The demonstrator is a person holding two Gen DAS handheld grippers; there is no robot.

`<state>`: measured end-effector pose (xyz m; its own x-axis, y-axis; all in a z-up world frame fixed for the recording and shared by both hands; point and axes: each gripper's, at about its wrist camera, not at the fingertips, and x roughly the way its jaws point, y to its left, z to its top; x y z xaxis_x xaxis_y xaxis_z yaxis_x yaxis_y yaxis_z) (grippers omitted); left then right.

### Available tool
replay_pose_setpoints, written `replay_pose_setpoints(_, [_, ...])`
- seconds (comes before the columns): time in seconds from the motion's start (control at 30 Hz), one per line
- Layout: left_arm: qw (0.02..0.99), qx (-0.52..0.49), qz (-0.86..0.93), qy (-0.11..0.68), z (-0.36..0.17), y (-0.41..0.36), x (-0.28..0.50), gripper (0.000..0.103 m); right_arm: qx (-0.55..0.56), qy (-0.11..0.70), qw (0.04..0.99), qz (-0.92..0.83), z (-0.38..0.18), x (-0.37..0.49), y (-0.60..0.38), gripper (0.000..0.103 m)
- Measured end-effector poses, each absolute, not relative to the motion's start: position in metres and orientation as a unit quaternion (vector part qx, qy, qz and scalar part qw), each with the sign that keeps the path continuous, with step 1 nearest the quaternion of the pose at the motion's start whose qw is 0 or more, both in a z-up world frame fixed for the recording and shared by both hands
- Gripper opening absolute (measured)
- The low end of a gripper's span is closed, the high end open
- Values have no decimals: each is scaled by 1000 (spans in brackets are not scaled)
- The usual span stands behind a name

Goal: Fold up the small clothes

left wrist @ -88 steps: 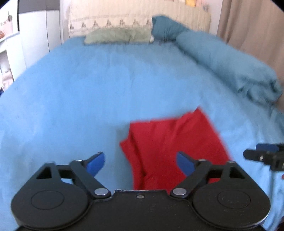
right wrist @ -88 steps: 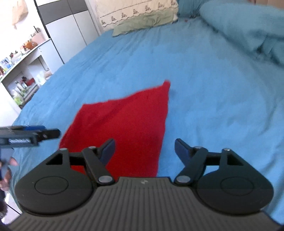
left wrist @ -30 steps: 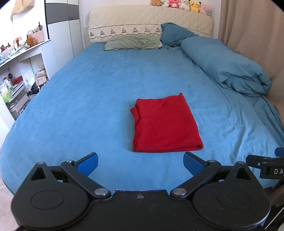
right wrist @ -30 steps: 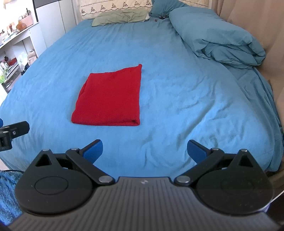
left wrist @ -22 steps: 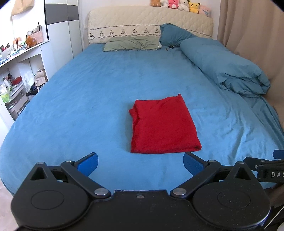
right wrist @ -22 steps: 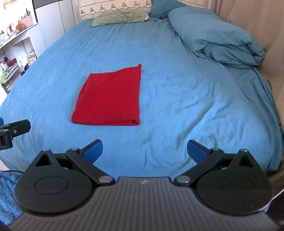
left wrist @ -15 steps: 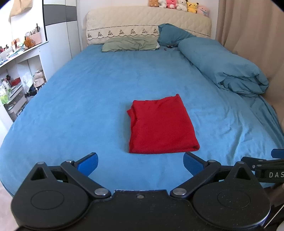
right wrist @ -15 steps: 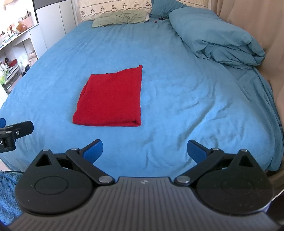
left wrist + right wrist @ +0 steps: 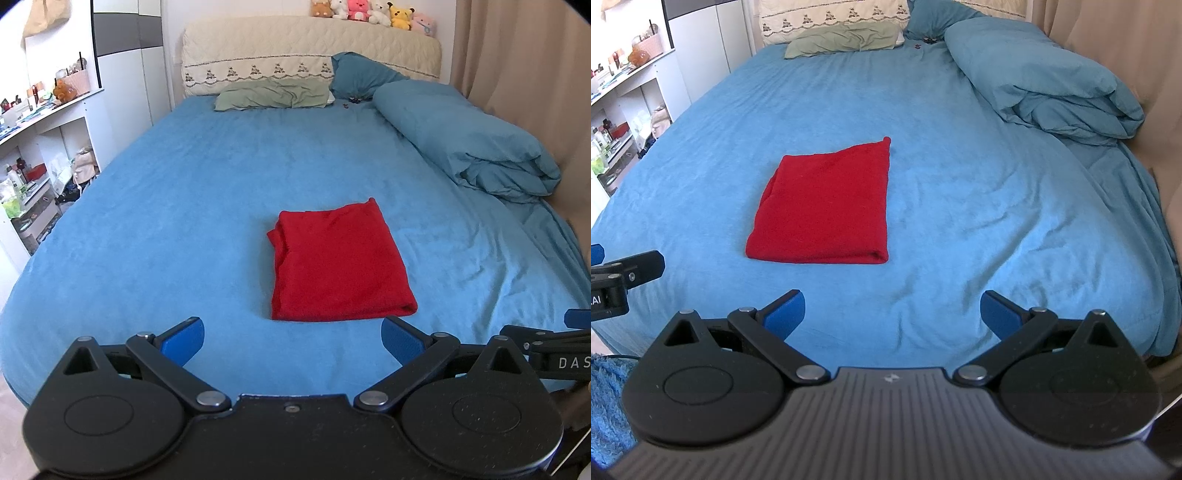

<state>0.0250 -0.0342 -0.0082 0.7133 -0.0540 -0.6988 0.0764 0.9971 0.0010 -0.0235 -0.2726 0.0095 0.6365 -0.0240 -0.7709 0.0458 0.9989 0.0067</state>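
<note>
Hovering left gripper (image 9: 291, 341), right gripper (image 9: 892, 310), fingers (image 9: 183, 339) spread, empty

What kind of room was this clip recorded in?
A bedroom, most likely at home: a large bed with pillows and a rolled duvet, plush toys along the headboard, and a folded red garment on the sheet.

Blue bed (image 9: 221, 192), rolled duvet (image 9: 472, 147), seemingly plush toys (image 9: 369, 13).

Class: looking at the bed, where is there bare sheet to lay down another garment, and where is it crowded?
Bare blue sheet lies left of the folded red garment, stretching toward the green pillow. A second bare strip runs between the garment and the rolled blue duvet. The bed's right side is crowded by the duvet, and the head by pillows.
</note>
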Motion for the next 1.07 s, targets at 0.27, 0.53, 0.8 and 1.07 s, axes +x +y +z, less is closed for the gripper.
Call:
replay_pose_setpoints(0.27, [926, 11, -32, 376, -6, -34, 23, 103, 12, 426, 904, -19, 10, -24, -273, 103])
replay_pose_setpoints(0.53, [928, 13, -28, 372, -5, -32, 22, 103, 12, 422, 906, -23, 10, -26, -273, 103])
replay_pose_setpoints(0.8, [933, 0, -15, 359, -3, -27, 19, 103, 11, 418, 908, -26, 12, -31, -271, 103])
replay_pose_setpoints(1.07, [937, 1, -13, 350, 0, -25, 16, 103, 10, 416, 909, -28, 14, -33, -271, 103])
